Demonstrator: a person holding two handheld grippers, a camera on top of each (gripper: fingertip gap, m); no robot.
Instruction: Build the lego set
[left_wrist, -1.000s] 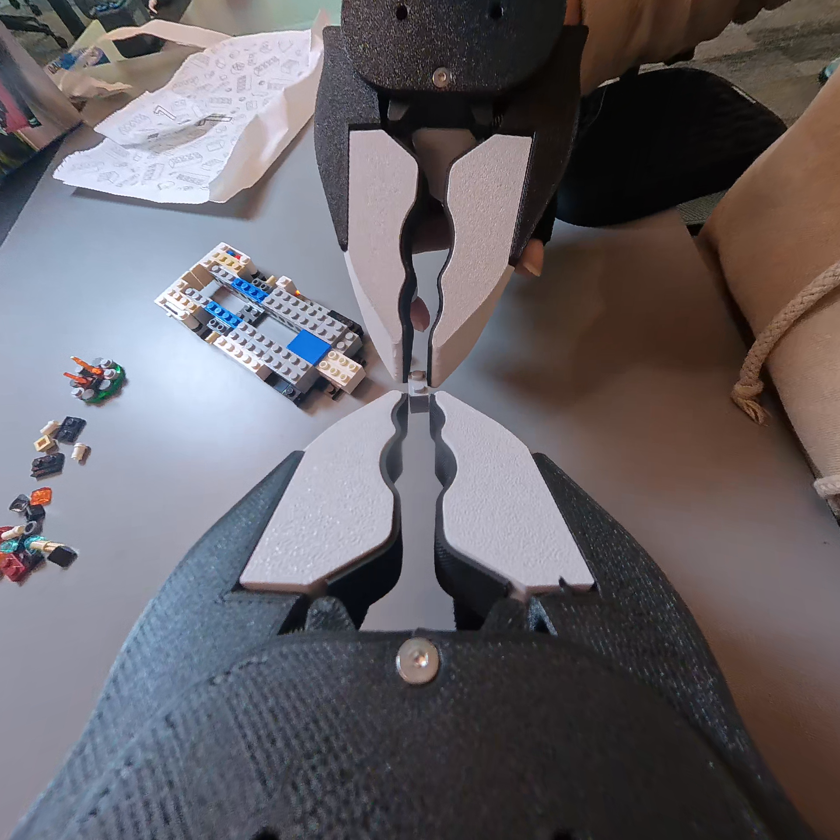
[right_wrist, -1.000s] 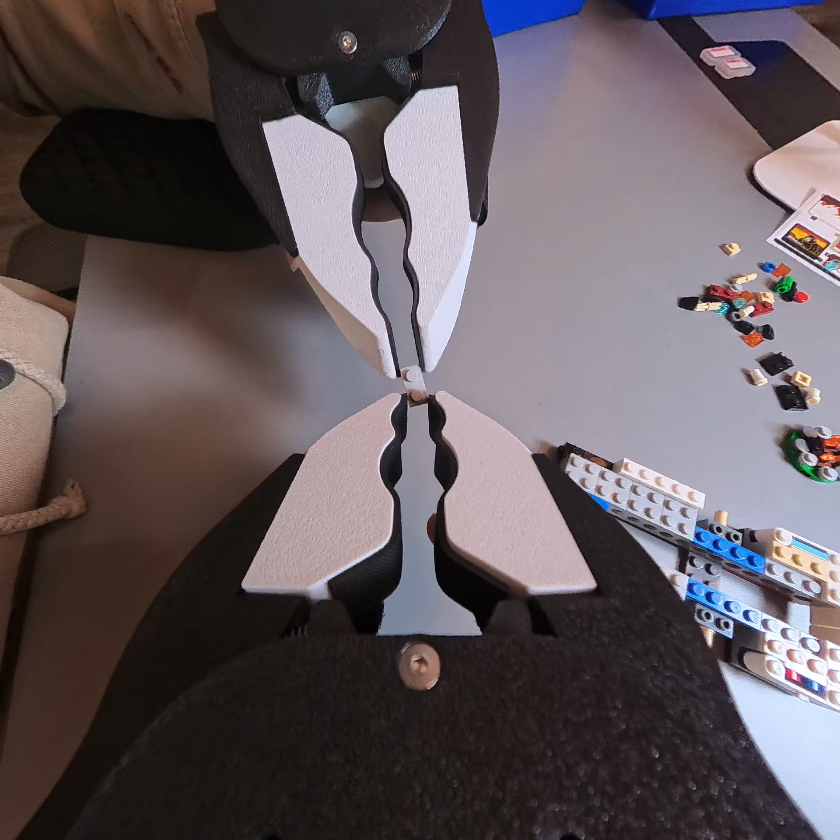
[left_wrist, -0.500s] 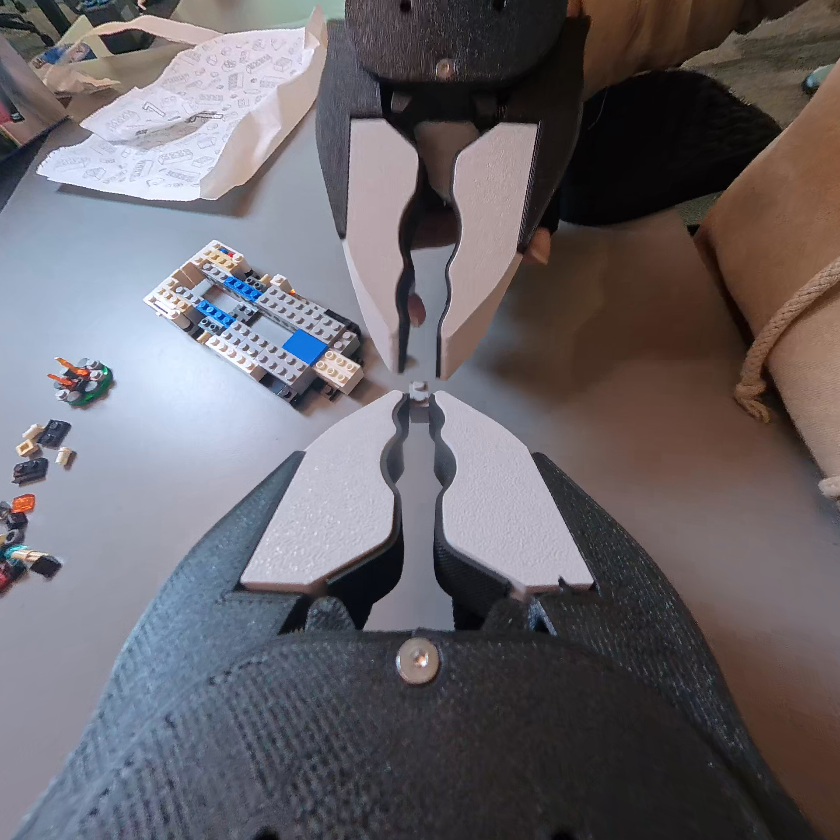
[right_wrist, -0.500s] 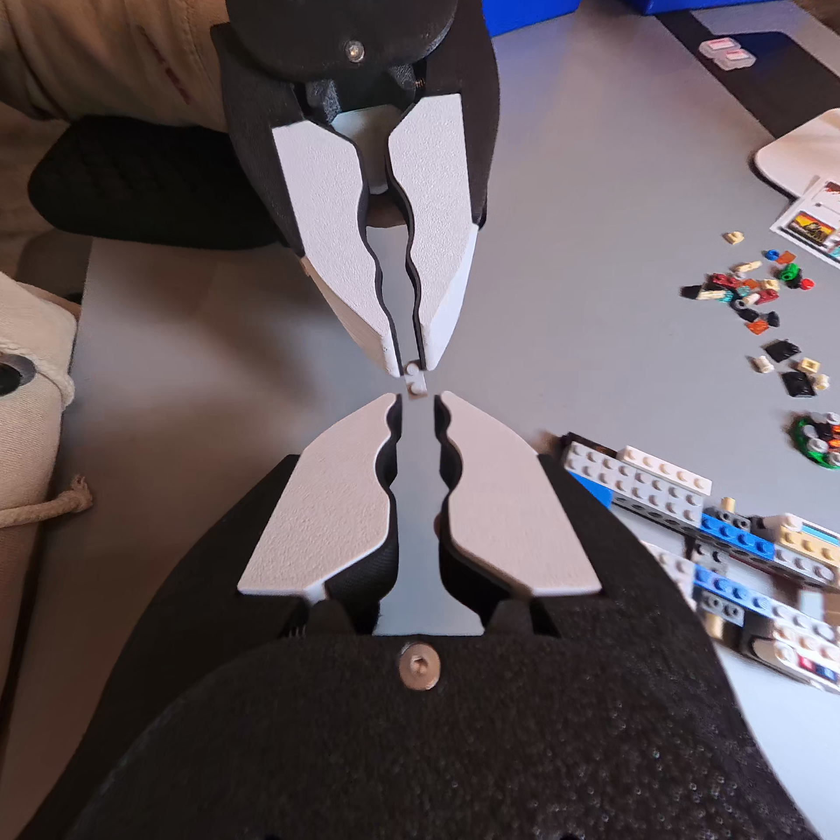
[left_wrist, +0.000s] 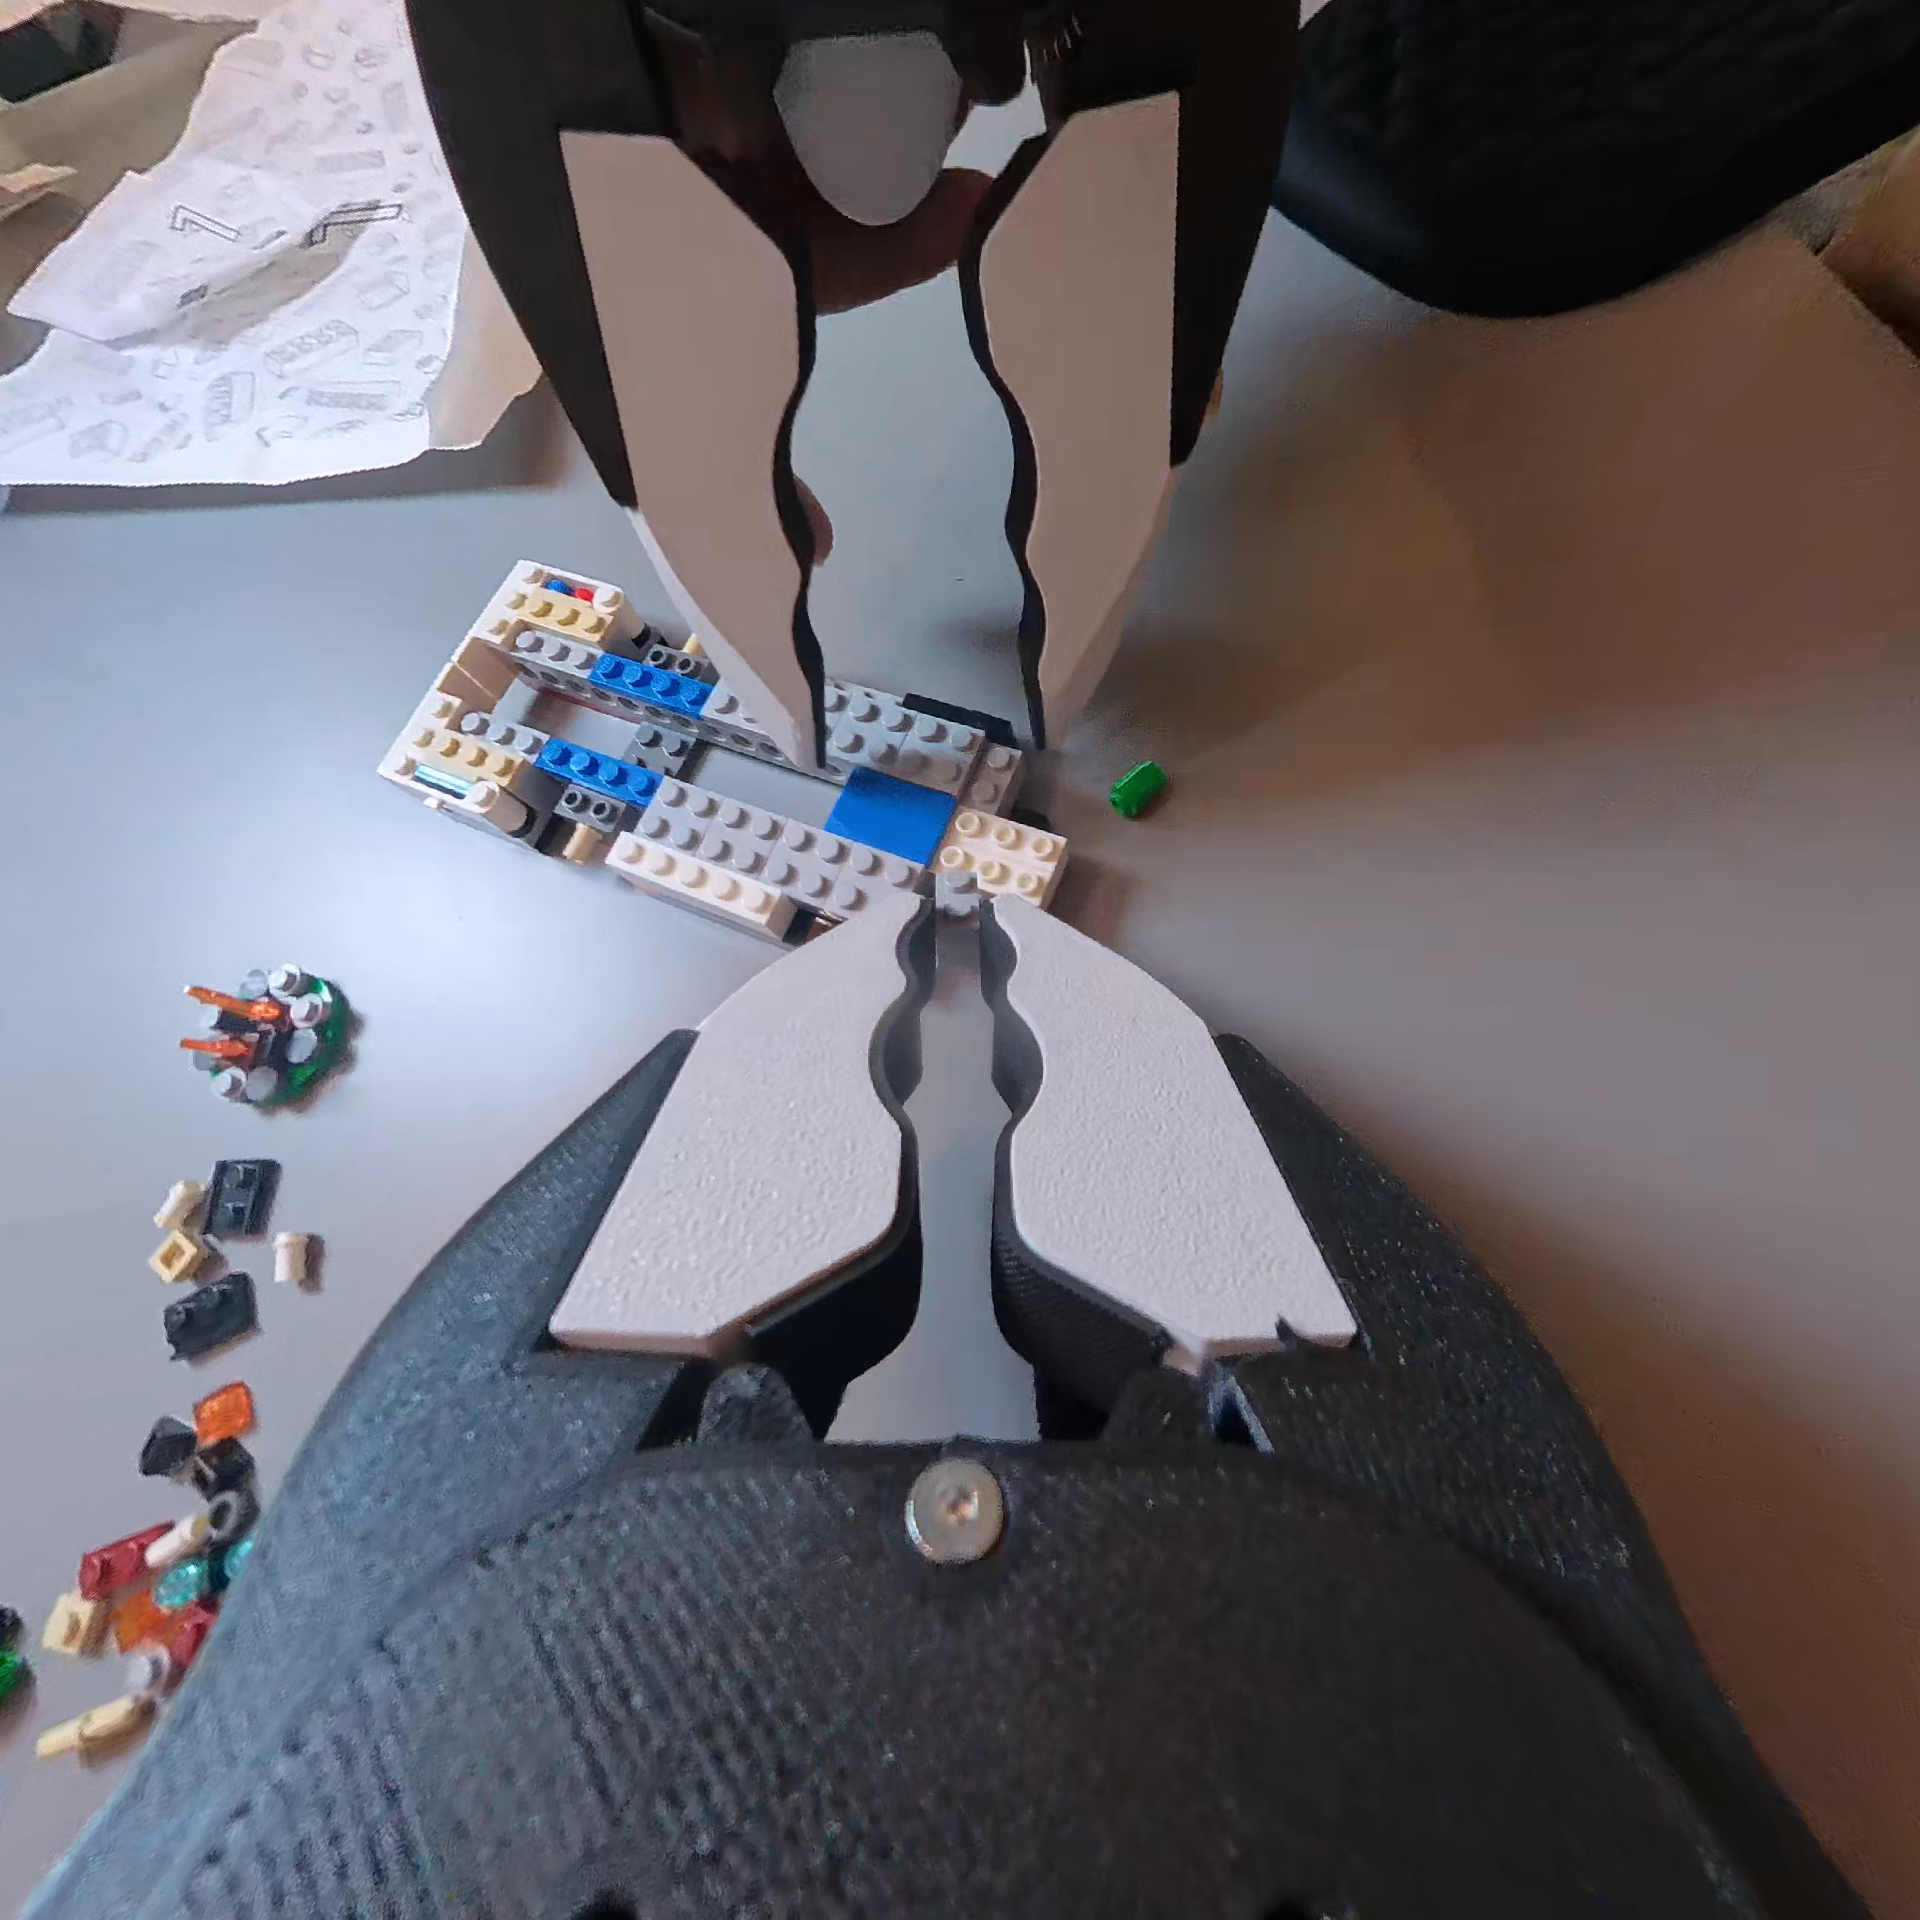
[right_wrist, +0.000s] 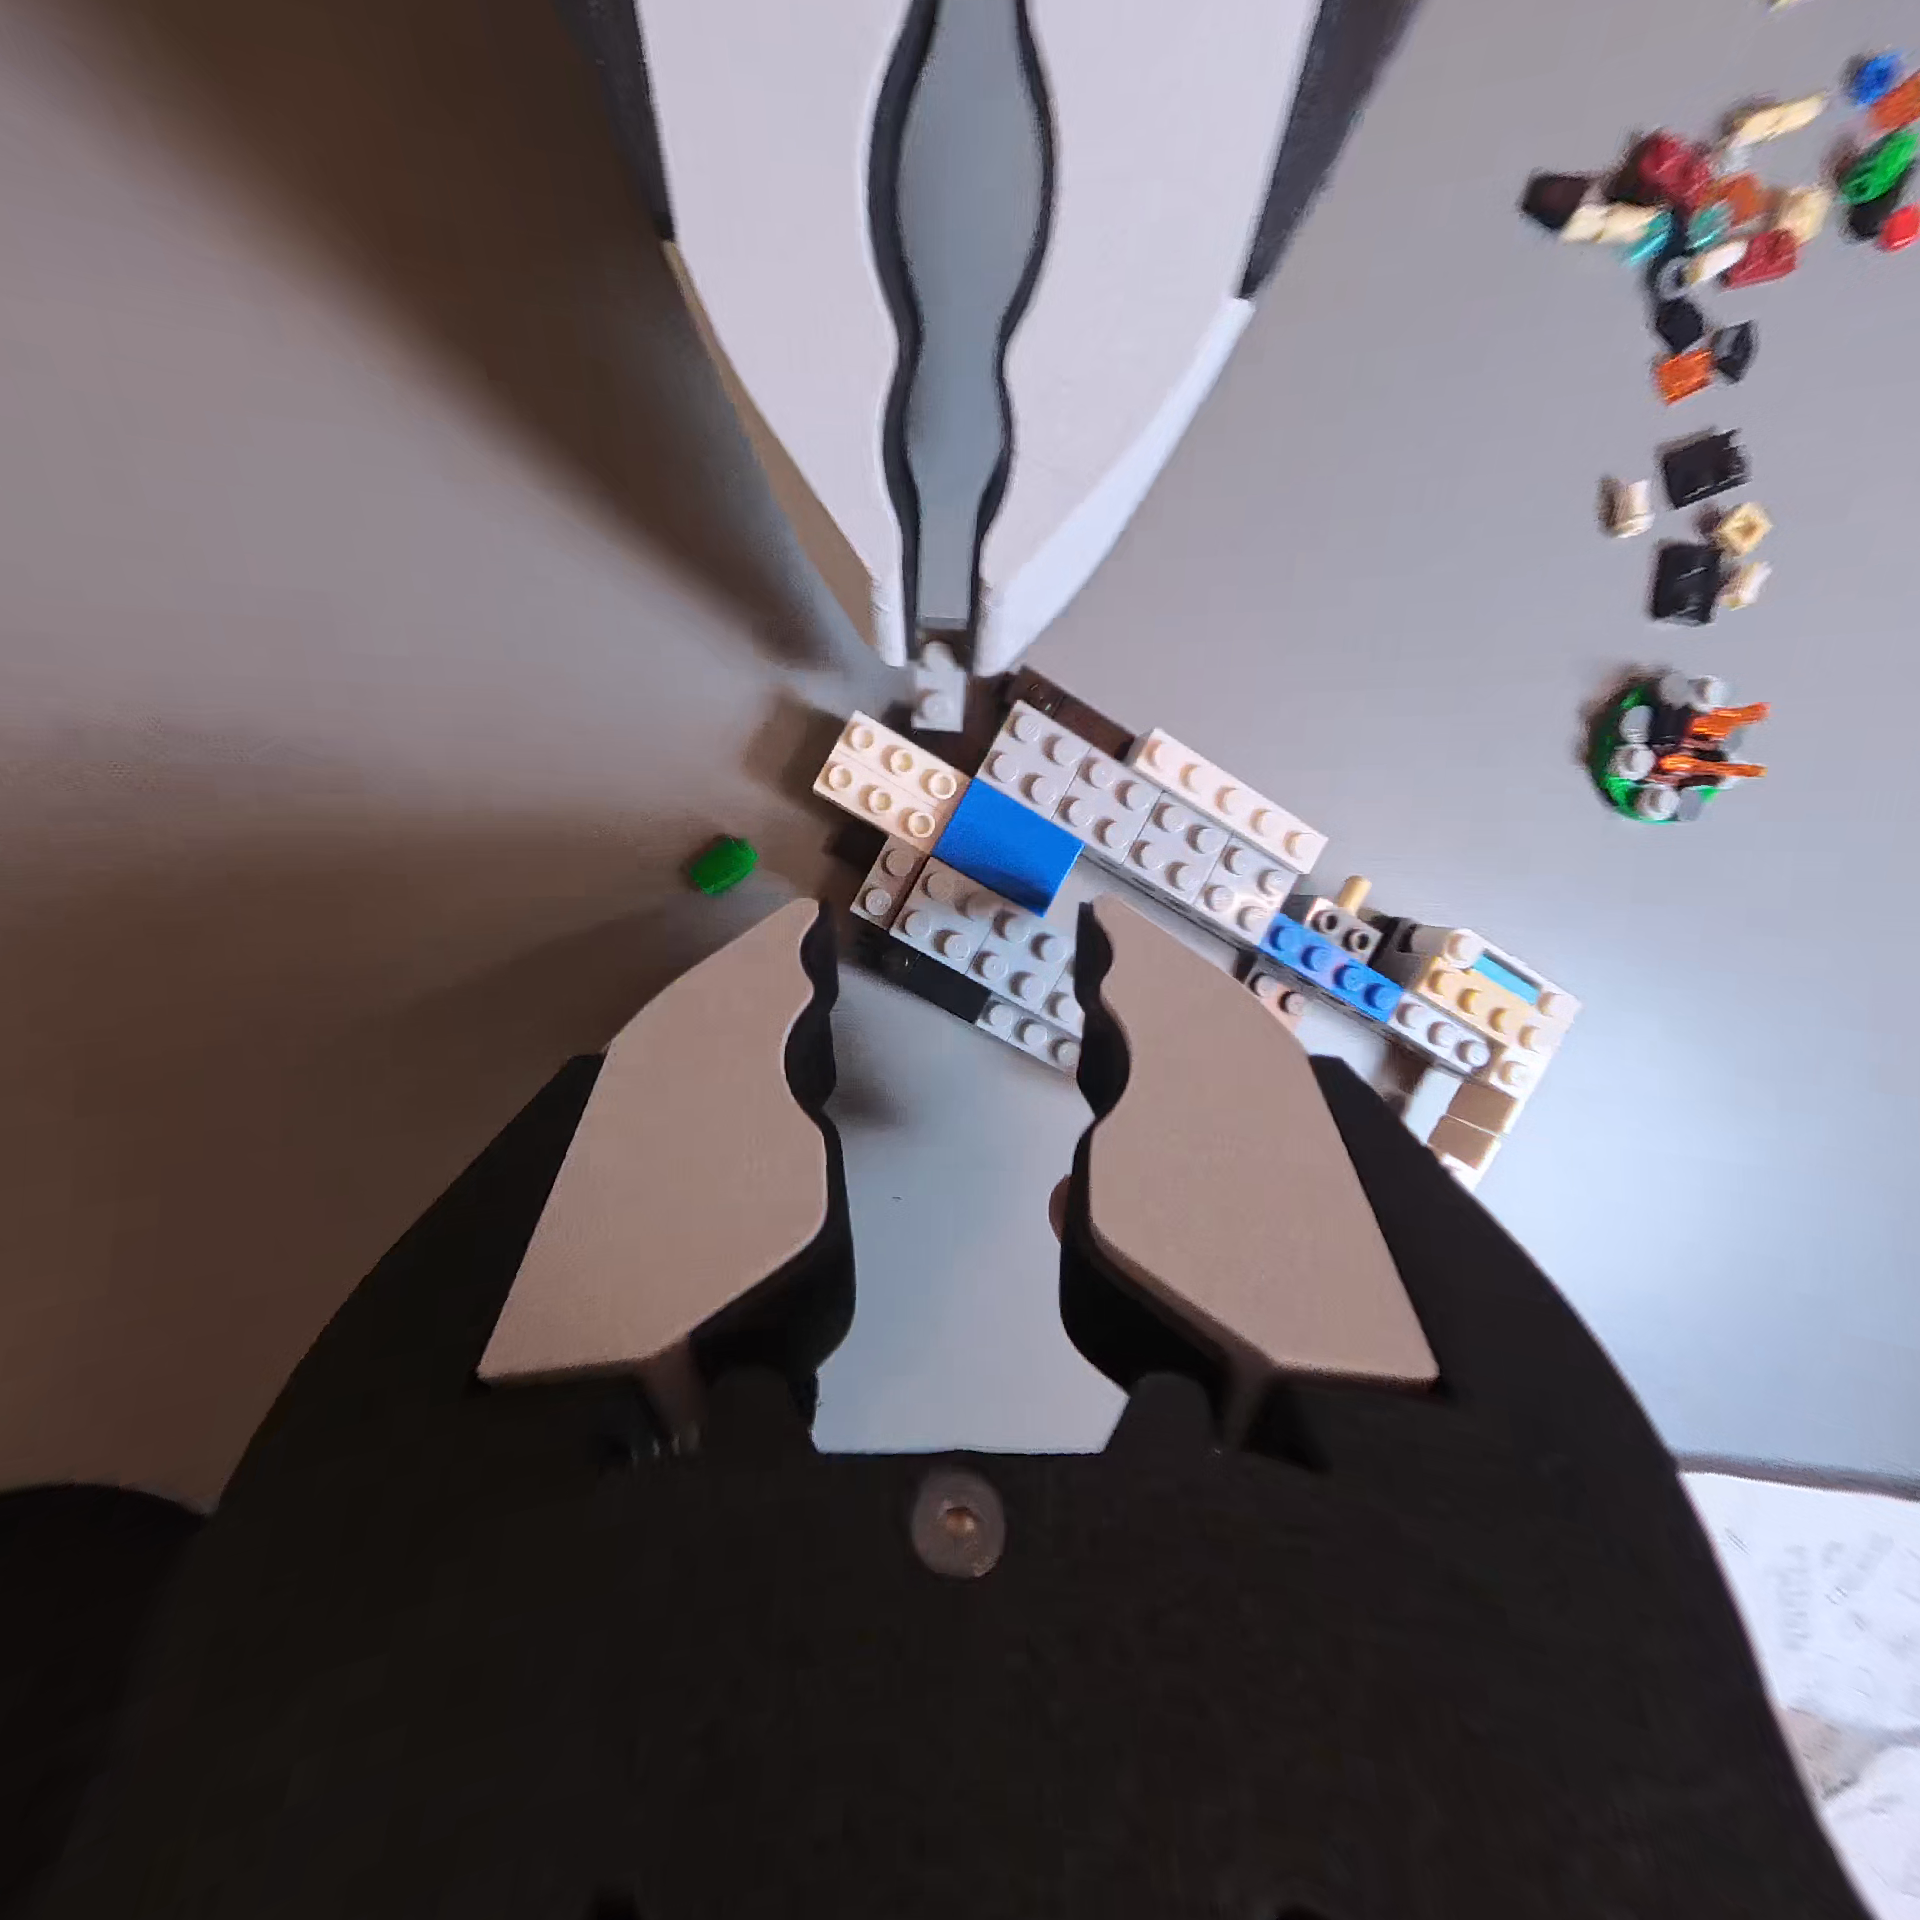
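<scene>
We pinch a small grey brick (left_wrist: 958, 891) tight in our left gripper (left_wrist: 957, 906) right by the brick build (left_wrist: 727, 769), w/ our right gripper (right_wrist: 951, 935) wide open & empty over it.

On the tabletop (left_wrist: 1507, 727) the brick build (left_wrist: 727, 769) lies near the middle. A small loose stud (left_wrist: 1138, 787) lies just beside its right end, apart from it. Toward the left edge, well apart from the build, sits a round little assembly (left_wrist: 268, 1034), and nearer than that a scatter of loose pieces (left_wrist: 187, 1455). Behind the build, at the far left corner, lies a printed paper bag (left_wrist: 239, 291). At the build's near right corner a small plate (left_wrist: 958, 894) sits between the left gripper's (left_wrist: 958, 909) fingertips.
</scene>
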